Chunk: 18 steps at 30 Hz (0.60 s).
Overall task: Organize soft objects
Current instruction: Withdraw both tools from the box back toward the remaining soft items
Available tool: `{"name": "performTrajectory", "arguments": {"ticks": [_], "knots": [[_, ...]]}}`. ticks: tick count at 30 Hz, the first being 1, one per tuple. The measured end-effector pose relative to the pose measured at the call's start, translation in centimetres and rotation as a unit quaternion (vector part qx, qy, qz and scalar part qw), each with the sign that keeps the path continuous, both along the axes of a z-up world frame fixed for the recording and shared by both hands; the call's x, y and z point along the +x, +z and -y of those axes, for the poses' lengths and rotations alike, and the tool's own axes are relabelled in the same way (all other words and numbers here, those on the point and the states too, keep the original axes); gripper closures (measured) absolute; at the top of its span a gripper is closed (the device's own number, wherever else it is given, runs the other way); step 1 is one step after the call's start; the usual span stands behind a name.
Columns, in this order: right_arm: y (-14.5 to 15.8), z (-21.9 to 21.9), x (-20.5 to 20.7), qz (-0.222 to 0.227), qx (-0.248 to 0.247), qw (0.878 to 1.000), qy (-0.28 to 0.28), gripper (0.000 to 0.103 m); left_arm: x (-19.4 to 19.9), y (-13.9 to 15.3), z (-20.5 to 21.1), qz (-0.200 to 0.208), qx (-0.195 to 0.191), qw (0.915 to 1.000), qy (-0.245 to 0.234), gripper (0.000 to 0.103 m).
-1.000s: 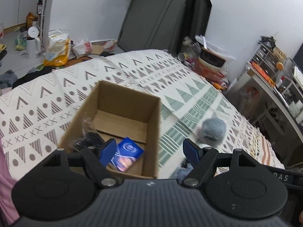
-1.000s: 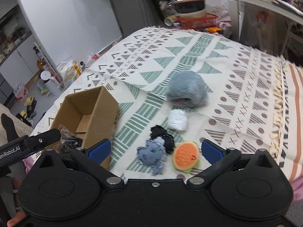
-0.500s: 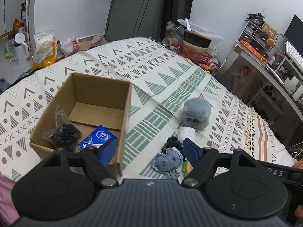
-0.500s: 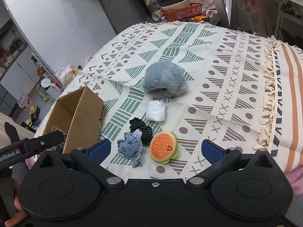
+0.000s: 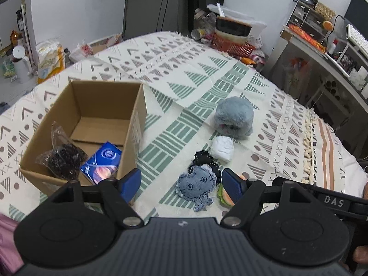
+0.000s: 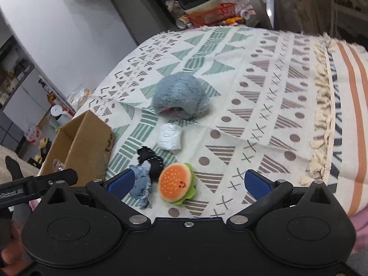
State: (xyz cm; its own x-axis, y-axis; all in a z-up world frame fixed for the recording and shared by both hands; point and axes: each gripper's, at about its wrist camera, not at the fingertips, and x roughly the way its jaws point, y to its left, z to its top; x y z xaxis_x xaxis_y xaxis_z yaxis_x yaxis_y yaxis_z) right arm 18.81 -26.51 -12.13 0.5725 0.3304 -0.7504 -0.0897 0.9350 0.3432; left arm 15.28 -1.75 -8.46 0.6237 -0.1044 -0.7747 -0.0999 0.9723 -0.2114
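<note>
Your box (image 5: 138,115) sits on the bed and holds only a blue packet (image 5: 102,161) and a crinkly black bag (image 5: 62,158). Five soft things wait beside it: a denim patch (image 5: 195,184), black lace (image 5: 202,158), a squishy burger (image 6: 177,181), a white roll (image 5: 222,148) and a round fluffy ball (image 5: 233,115). Your left gripper (image 5: 181,181) and right gripper (image 6: 188,181) are both wide open and hold nothing.

The burger toy (image 5: 224,195) sits mostly hidden behind the left claw's (image 5: 181,182) right finger at lower centre; the grey plush (image 6: 180,97) blurs.
</note>
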Motion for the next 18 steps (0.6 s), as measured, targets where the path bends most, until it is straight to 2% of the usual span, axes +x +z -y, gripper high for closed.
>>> {"name": "performTrajectory", "arguments": {"ticks": [9,12,18], "knots": [[-3.0,1.1,1.1,-0.053,0.062,0.997,-0.004,0.005,1.5,-1.6,1.4,-0.011,-0.003,0.9998,-0.015,0.034],[-3.8,1.0,1.7,-0.068,0.068,0.995,-0.006,0.011,2.1,-2.4,1.7,-0.020,-0.011,0.9996,-0.015,0.038],[-4.9,0.5,2.8,-0.082,0.073,0.994,0.002,0.013,3.5,-4.2,2.3,-0.037,-0.021,0.9990,-0.016,0.040]]}}
